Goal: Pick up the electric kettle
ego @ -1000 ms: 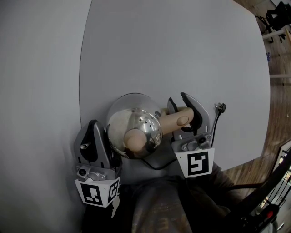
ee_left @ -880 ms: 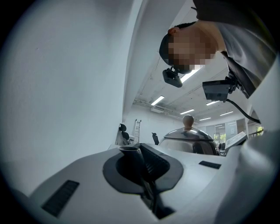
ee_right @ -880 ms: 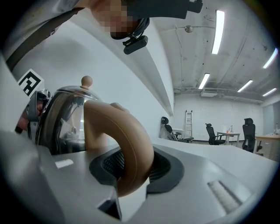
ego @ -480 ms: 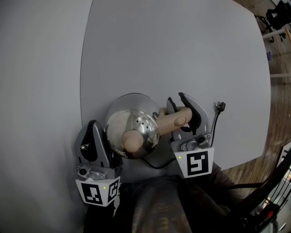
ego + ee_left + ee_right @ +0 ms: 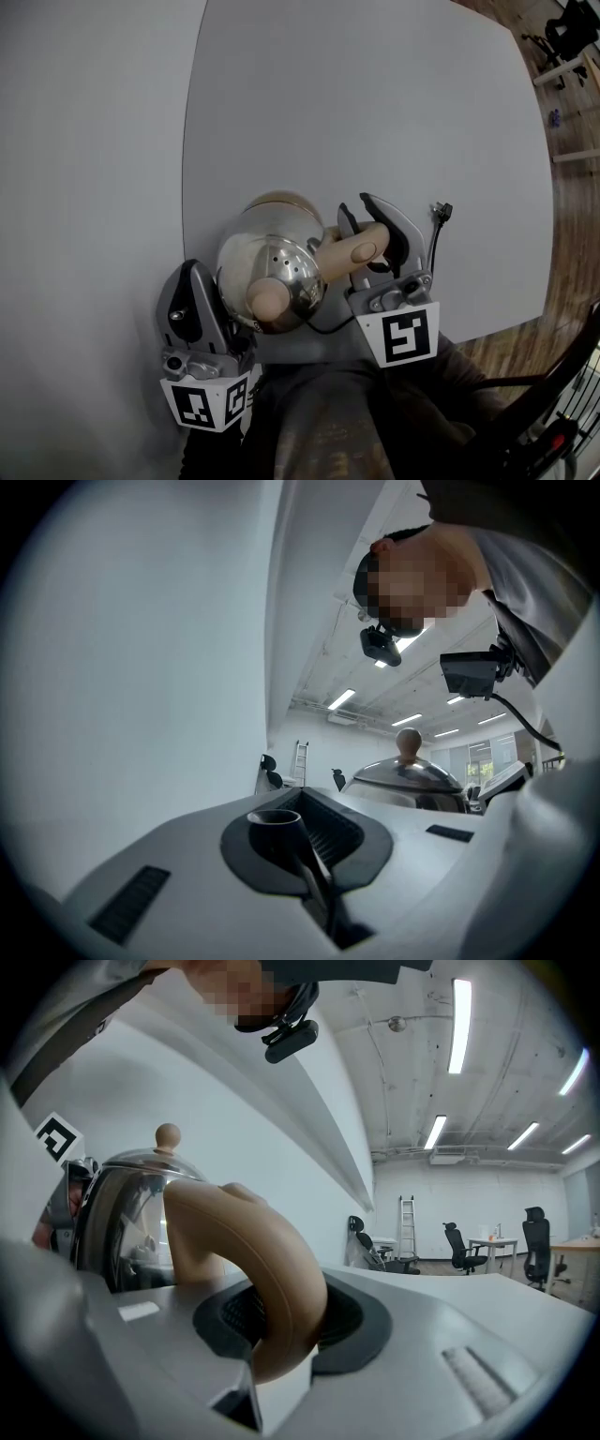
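- Head view: electric kettle (image 5: pixel 272 267), polished steel, at the near edge of the grey worktop (image 5: pixel 375 94). Its tan handle (image 5: pixel 354 248) points right into the right gripper (image 5: pixel 372 225). Its cord (image 5: pixel 434 234) trails behind that gripper.
- Same view, against a second ago: the jaws have drawn in on the handle. The kettle keeps much the same place and shows no clear lift.
- Left gripper view: left gripper (image 5: pixel 305 855) fully closed and holding nothing. The lid knob (image 5: pixel 407 742) shows beyond it to the right.
- Right gripper view: the handle fills the gap between the jaws, which are closing with both pads against it.
- Judgement: the grasp is nearly settled and the lift remains.
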